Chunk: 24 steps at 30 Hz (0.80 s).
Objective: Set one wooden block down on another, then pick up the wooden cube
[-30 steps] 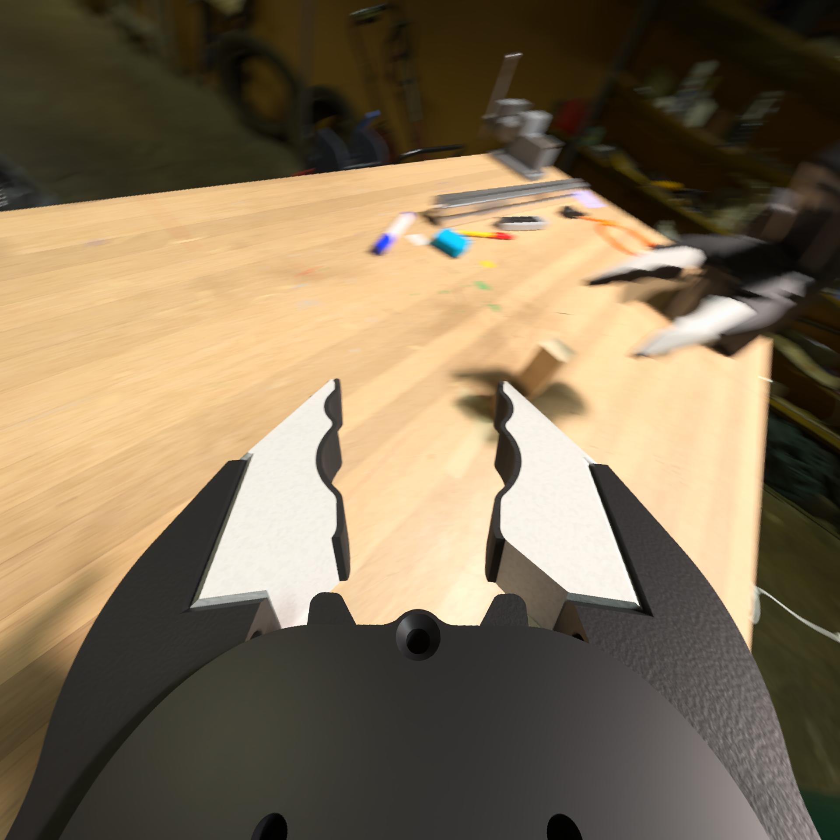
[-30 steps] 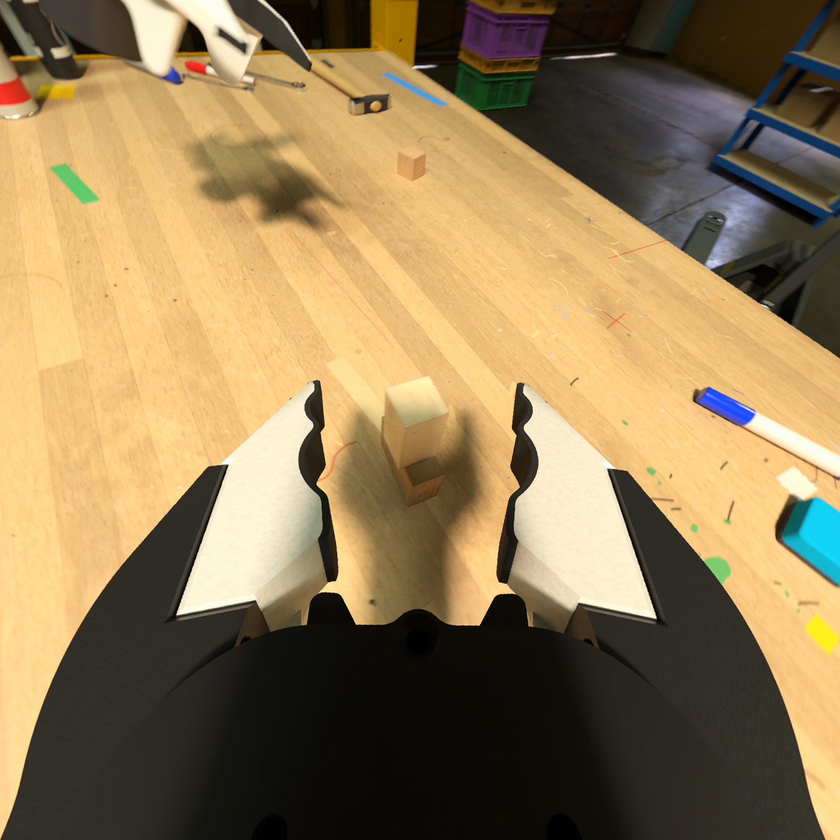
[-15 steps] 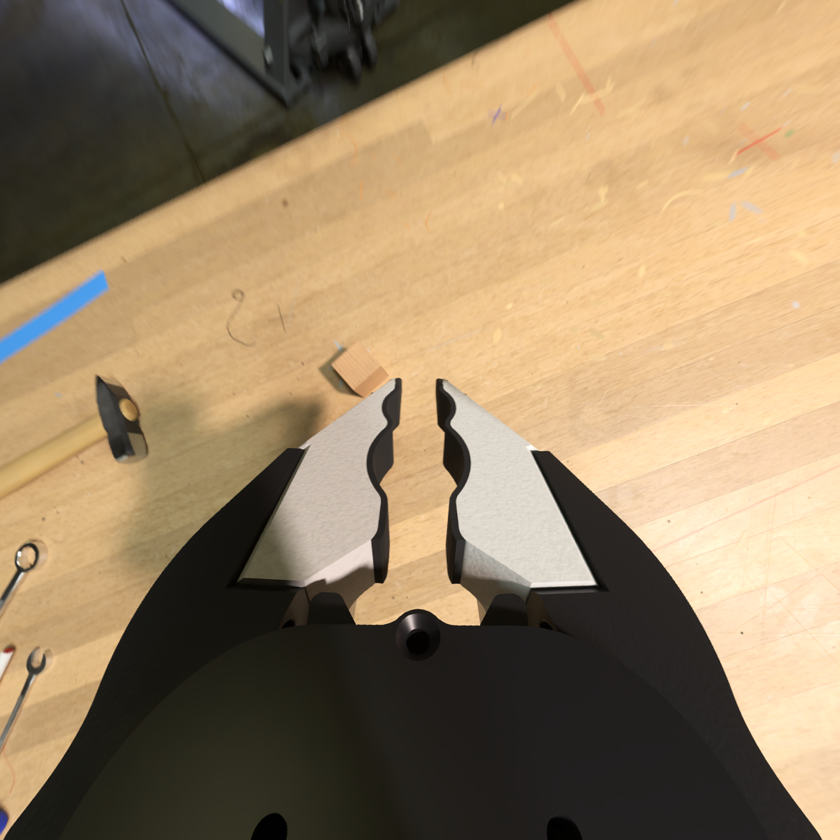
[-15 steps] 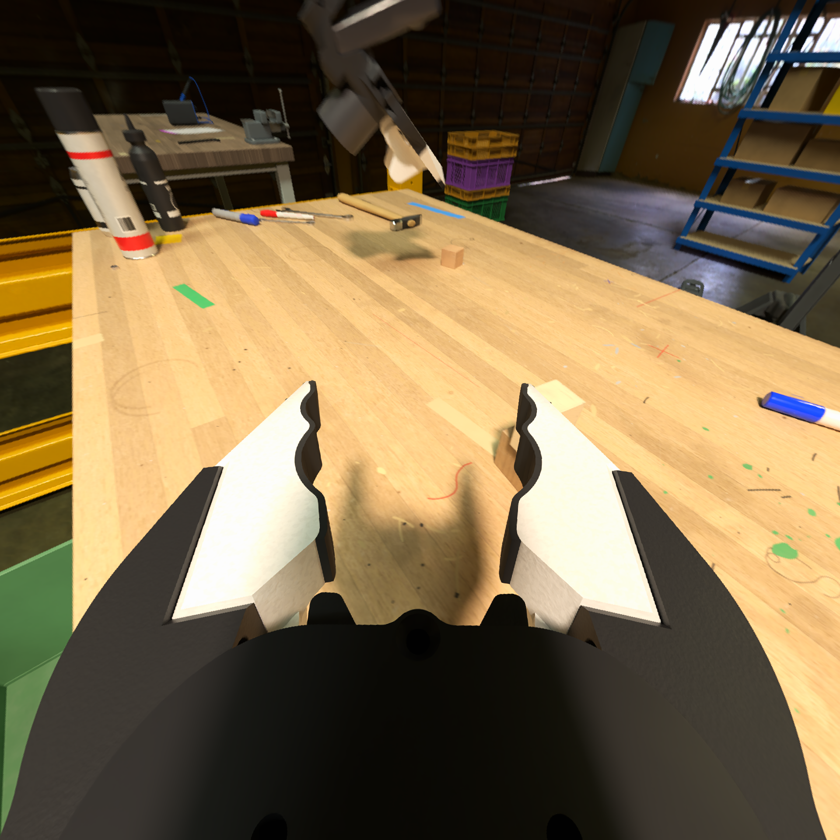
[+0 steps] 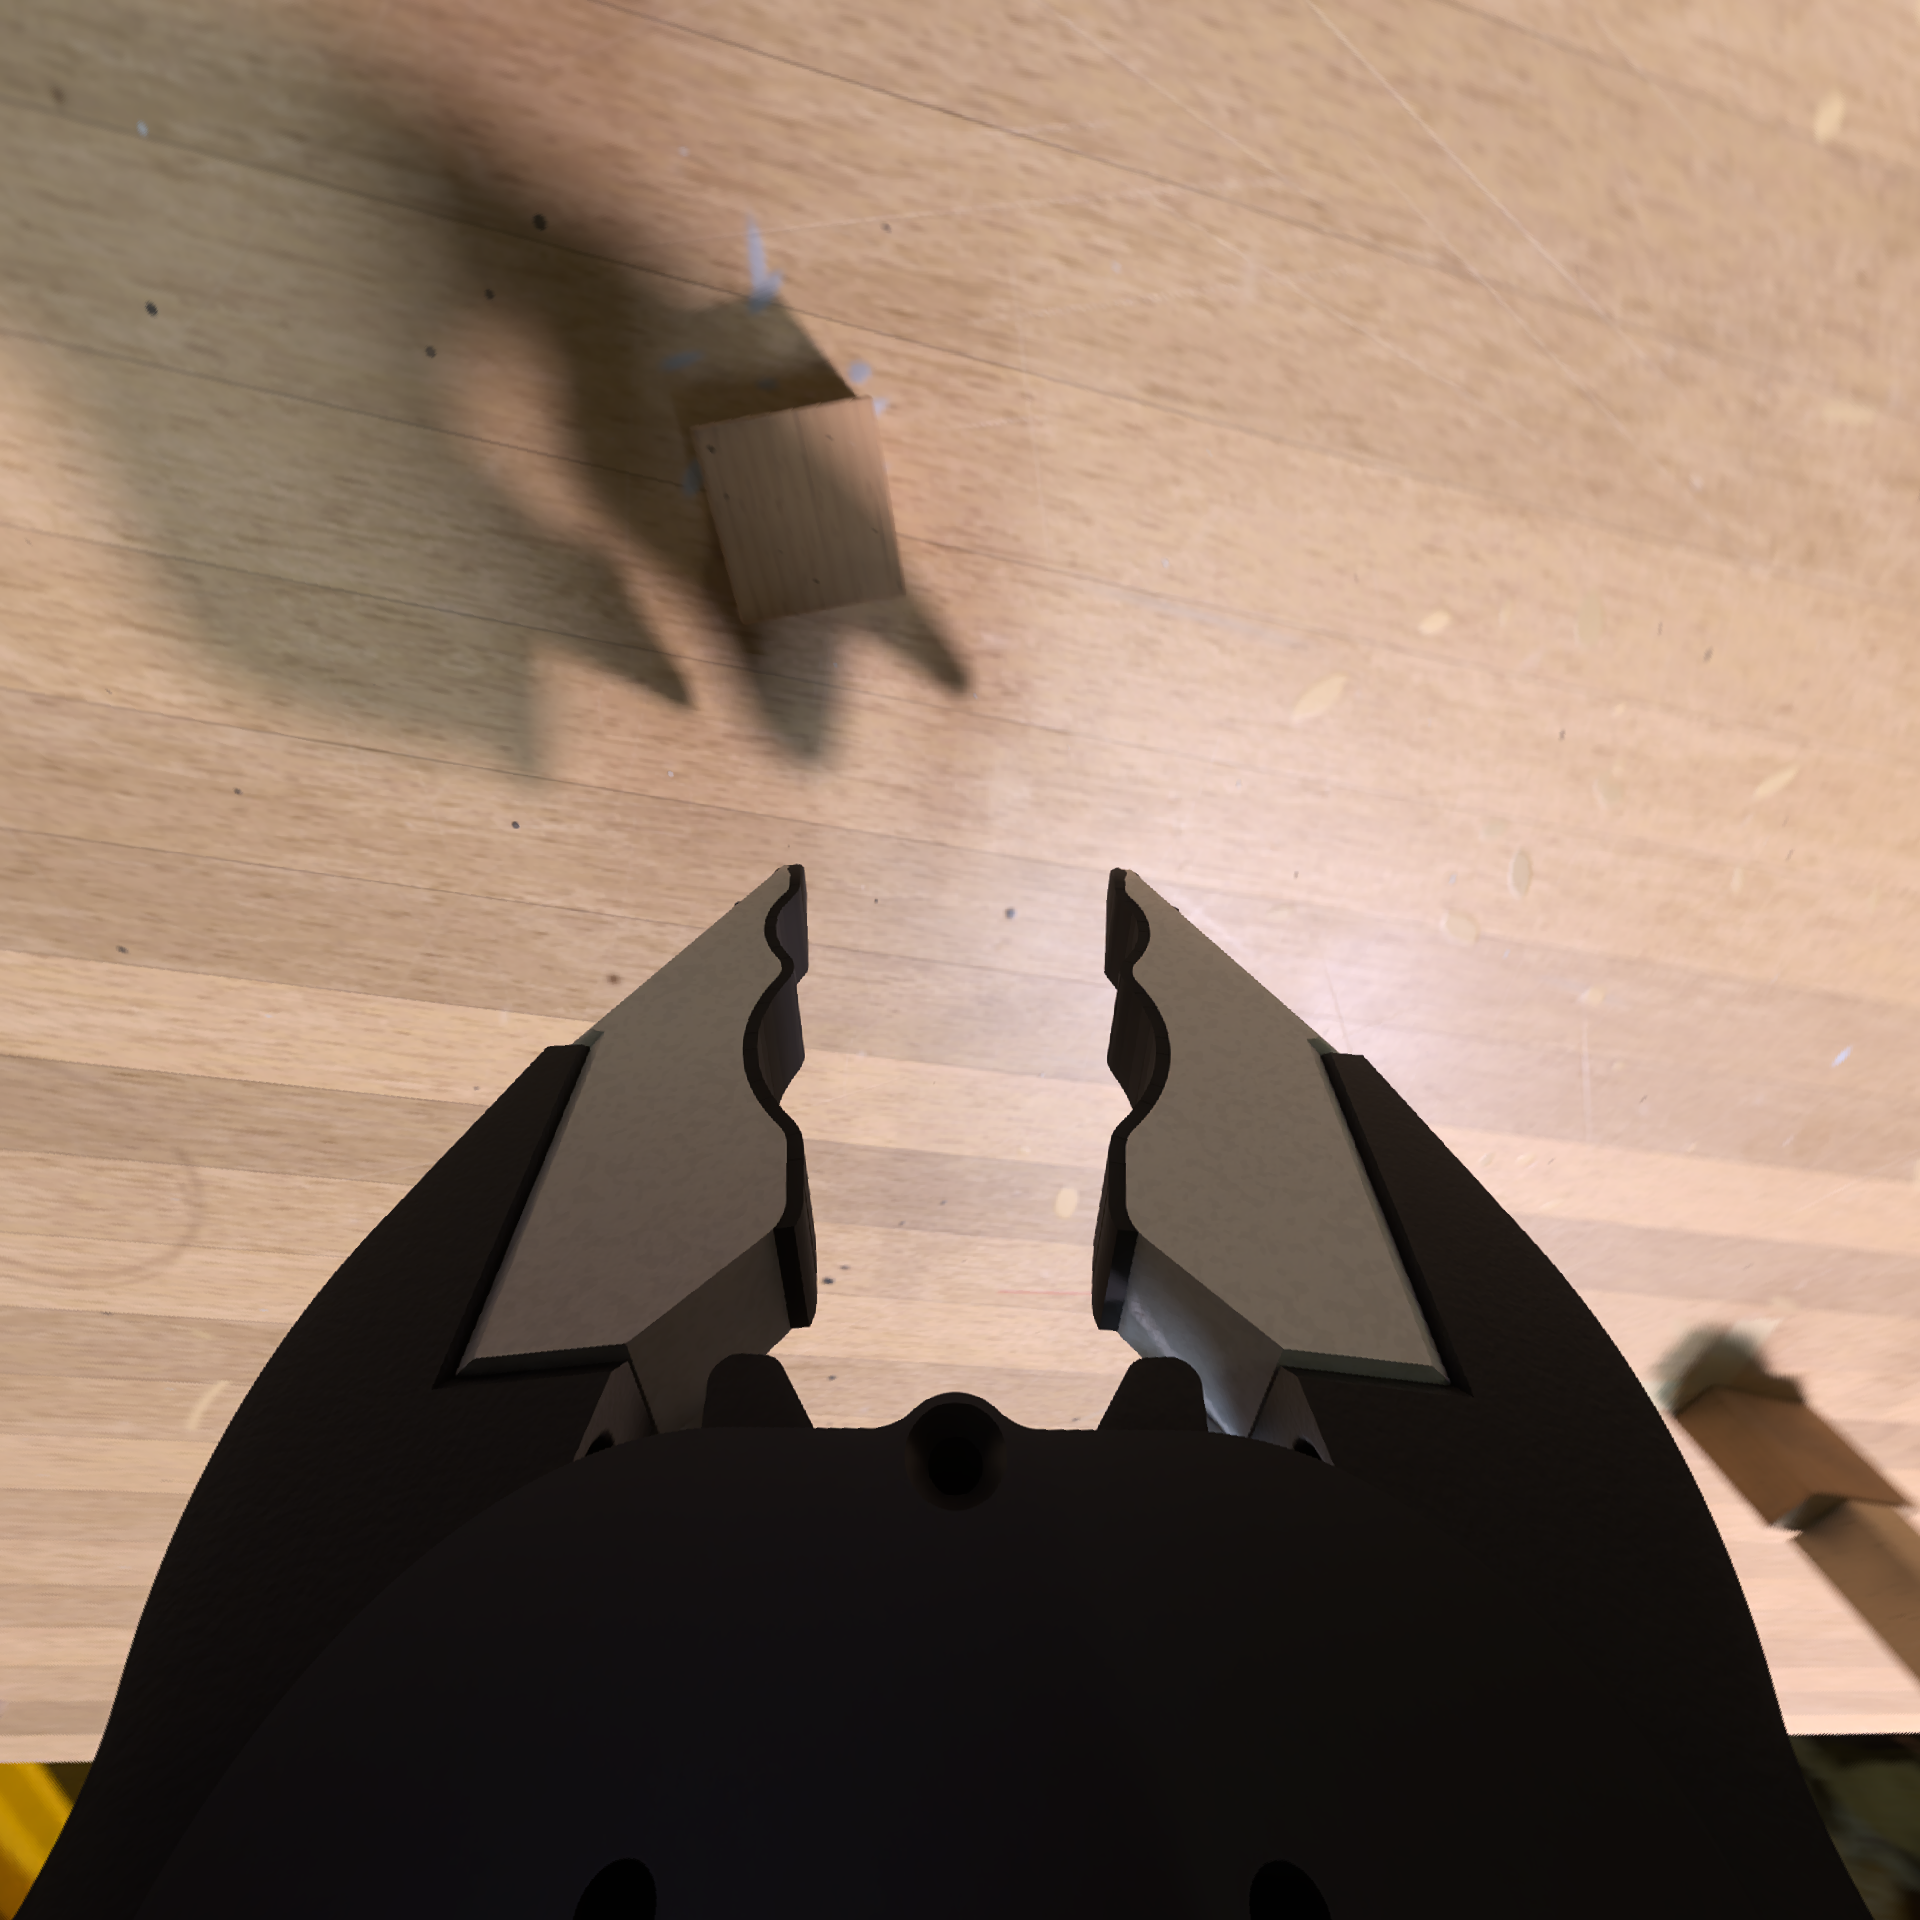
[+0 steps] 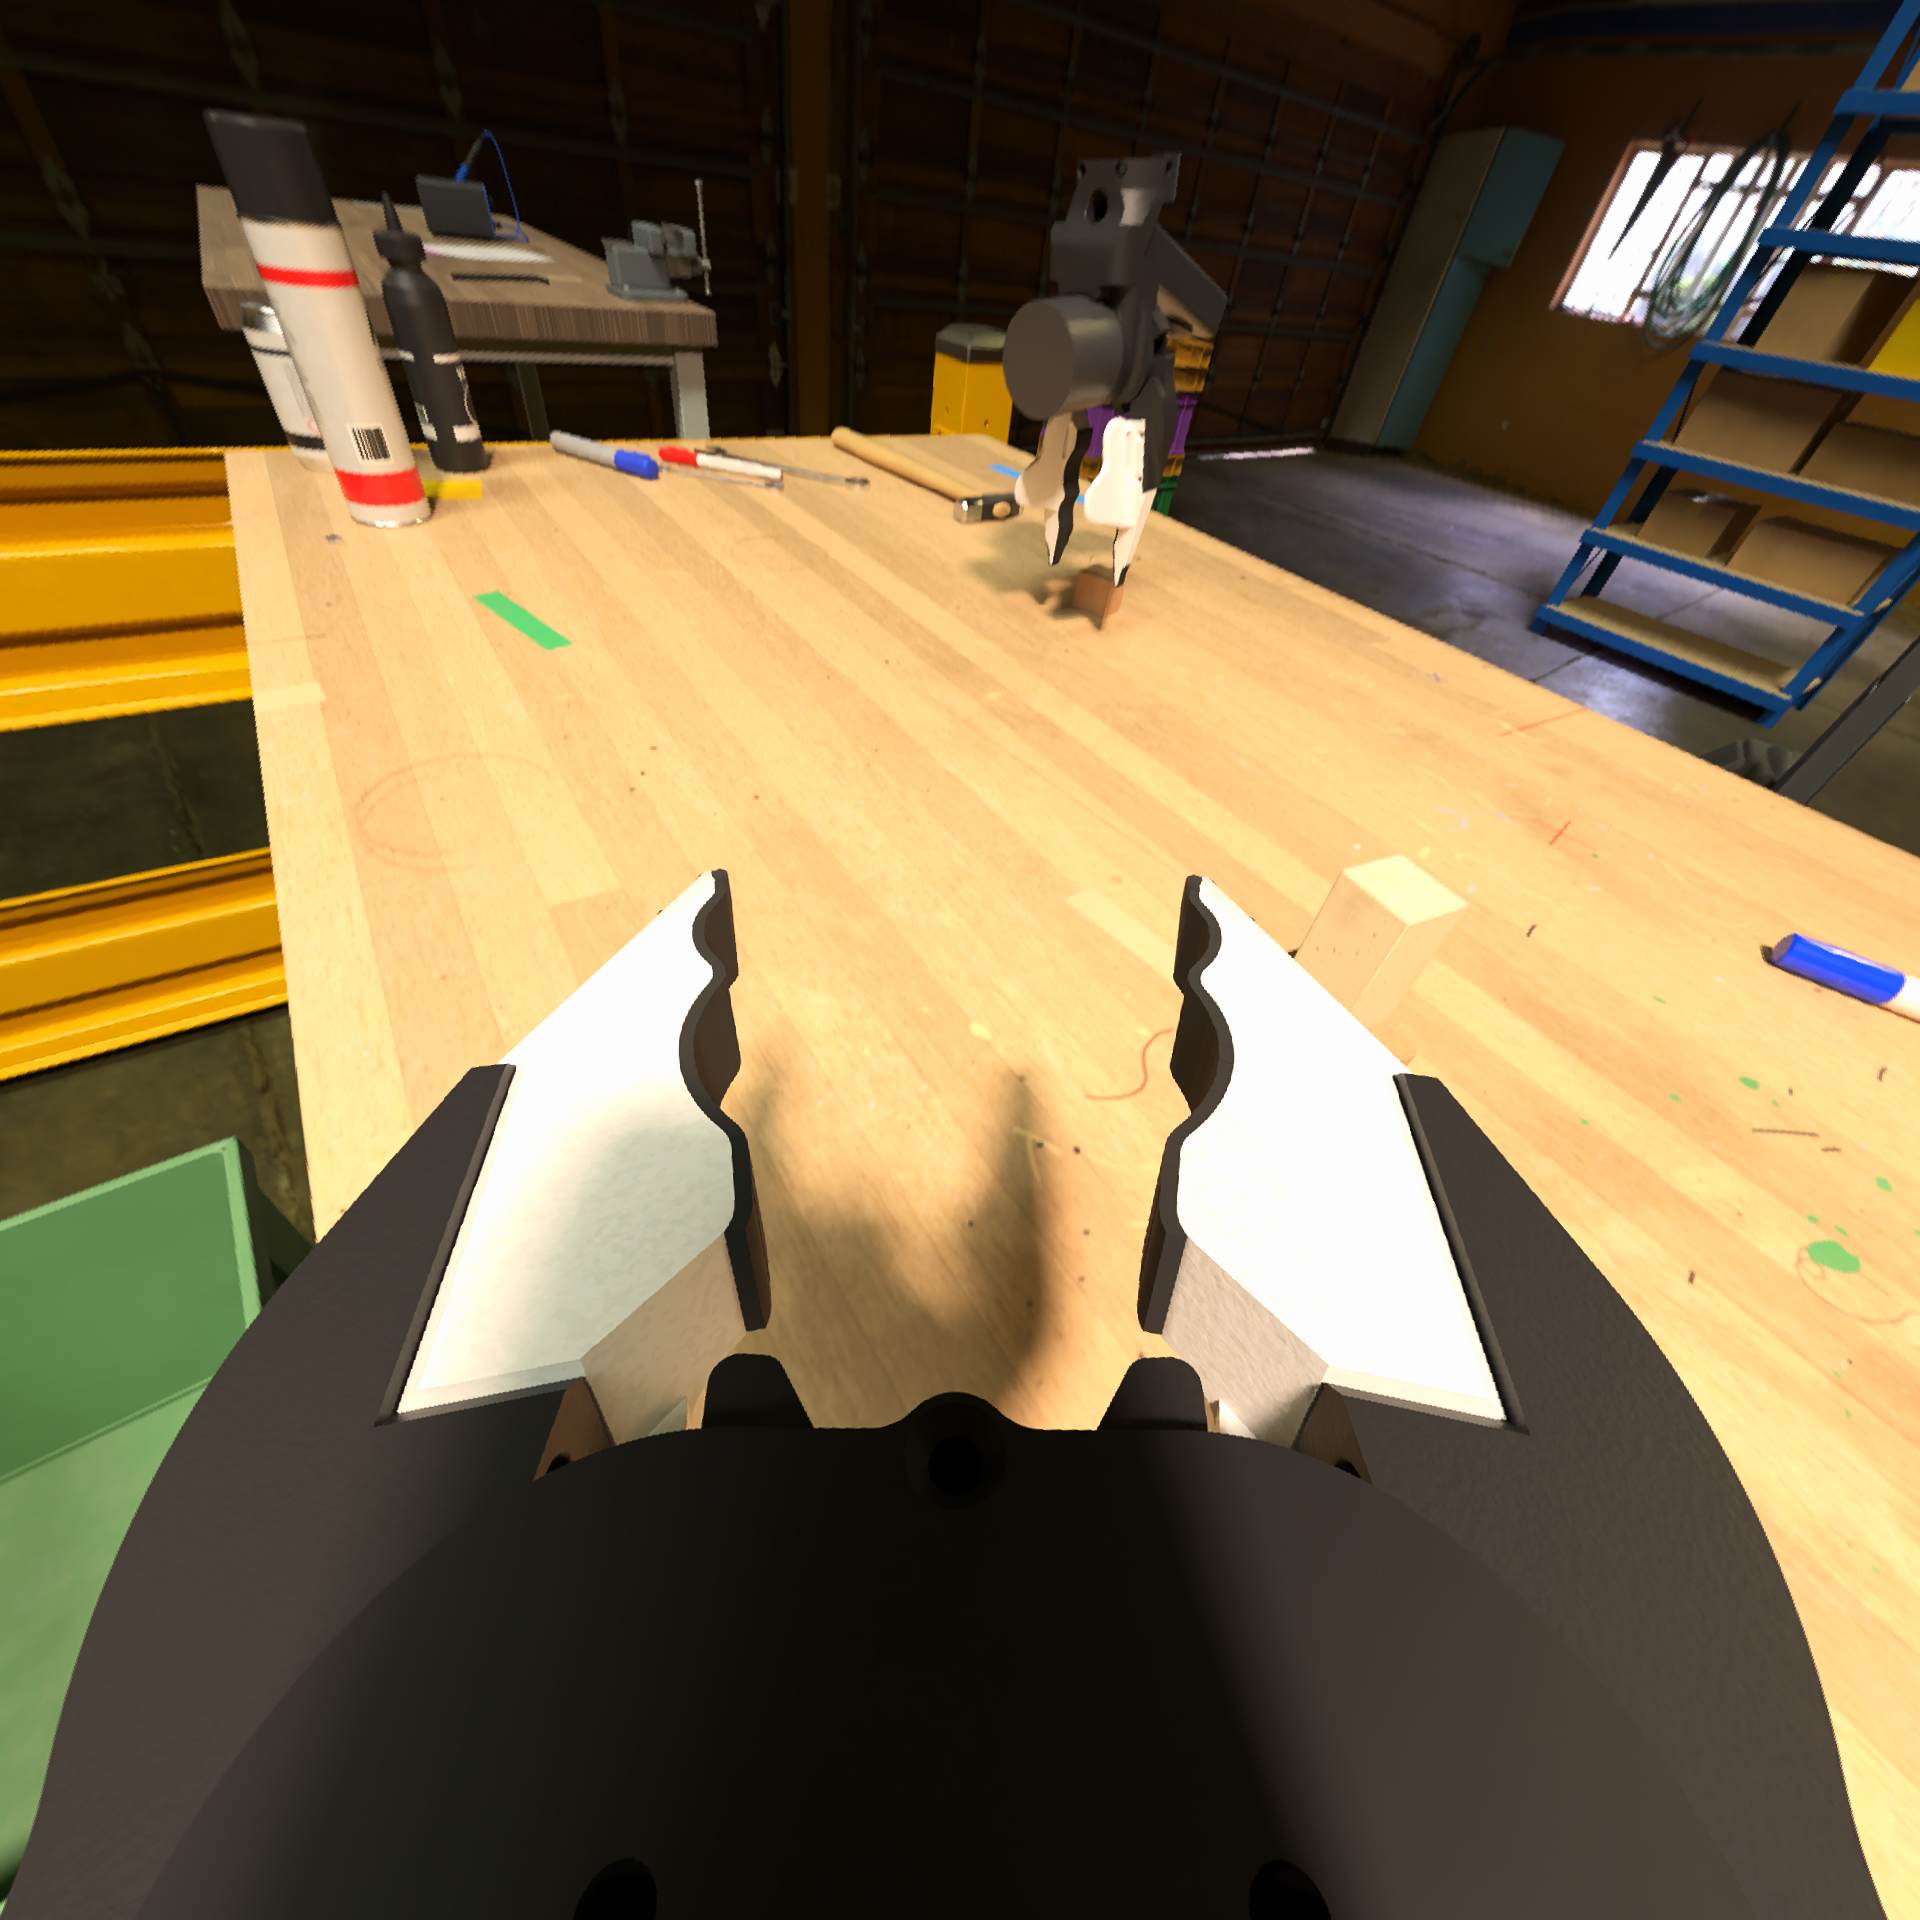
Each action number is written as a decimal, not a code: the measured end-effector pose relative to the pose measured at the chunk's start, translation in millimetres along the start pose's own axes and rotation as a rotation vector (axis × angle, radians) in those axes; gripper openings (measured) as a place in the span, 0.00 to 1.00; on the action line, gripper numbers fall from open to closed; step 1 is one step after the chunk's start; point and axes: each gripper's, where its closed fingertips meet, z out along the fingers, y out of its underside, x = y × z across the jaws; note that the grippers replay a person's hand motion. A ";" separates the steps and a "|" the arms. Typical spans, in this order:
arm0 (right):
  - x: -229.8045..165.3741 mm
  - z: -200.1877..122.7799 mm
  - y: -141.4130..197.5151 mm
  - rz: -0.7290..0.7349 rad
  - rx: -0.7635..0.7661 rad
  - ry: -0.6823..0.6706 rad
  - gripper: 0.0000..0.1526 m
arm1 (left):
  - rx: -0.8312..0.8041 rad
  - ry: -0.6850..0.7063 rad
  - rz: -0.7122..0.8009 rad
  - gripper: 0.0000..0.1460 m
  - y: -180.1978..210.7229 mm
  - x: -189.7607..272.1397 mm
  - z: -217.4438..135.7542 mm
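Observation:
The wooden cube [image 5: 795, 509] lies on the bench [image 5: 1351, 520], ahead of my left gripper [image 5: 956, 878], inside the gripper's shadow. The left gripper is open and empty and points down at the bench. In the right wrist view the left gripper [image 6: 1089, 556] hangs just above the cube [image 6: 1096, 597] at the far end of the bench. My right gripper [image 6: 956, 888] is open and empty. A pale wooden block [image 6: 1371, 935] stands just right of its right finger [image 6: 1288, 1091], which hides the block under it.
A white tube with red bands [image 6: 332, 343], a black bottle [image 6: 431, 353], markers [image 6: 608, 457] and a hammer [image 6: 914, 473] lie at the far end. A blue marker [image 6: 1839, 966] lies right. Yellow rails [image 6: 125, 623] and a green bin [image 6: 104, 1351] are left. A blurred wooden piece [image 5: 1787, 1455] lies near the bench edge.
The left gripper swung away from the stack to the cube, tipped down over it and opened wider. The right gripper drew back from the stacked blocks, which now sit to its right.

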 end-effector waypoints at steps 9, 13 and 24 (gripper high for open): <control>-5.9 -14.3 15.4 0.063 -0.012 0.033 0.56 | -0.056 0.051 -0.203 0.41 -20.8 -7.6 13.7; -9.8 -17.5 20.1 0.066 -0.031 0.042 0.55 | -0.090 0.050 -0.231 0.43 -26.7 -8.3 19.6; -18.7 -20.3 40.5 0.087 -0.113 0.034 0.55 | -0.173 -0.065 -0.202 0.41 -36.1 -22.6 36.2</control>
